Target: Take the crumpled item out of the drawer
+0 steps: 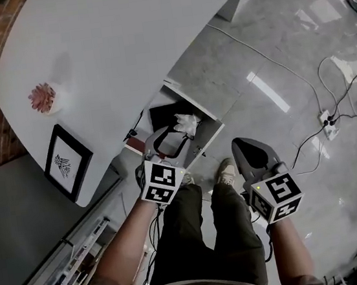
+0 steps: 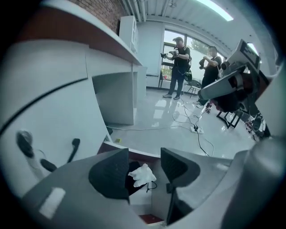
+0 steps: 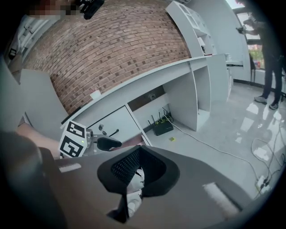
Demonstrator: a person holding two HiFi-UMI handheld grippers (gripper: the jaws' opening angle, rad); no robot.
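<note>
Head view: I stand at the white desk (image 1: 107, 44), whose drawer (image 1: 209, 140) is open towards my feet. The crumpled item (image 1: 188, 123), white, lies inside the drawer near its front, on a dark object (image 1: 164, 116).

My left gripper (image 1: 173, 138) hangs over the drawer's front corner, just beside the crumpled item. In the left gripper view (image 2: 145, 169) its jaws stand well apart and grasp nothing. The crumpled item (image 2: 143, 174) appears in the gap between them, lying below and beyond the pads.

My right gripper (image 1: 248, 152) is held apart over the grey floor (image 1: 283, 46), beside my right leg. In the right gripper view (image 3: 137, 172) its jaws are closed together, with nothing between them.

On the desk top stand a pink plant (image 1: 43, 97) and a framed picture (image 1: 67, 161).
</note>
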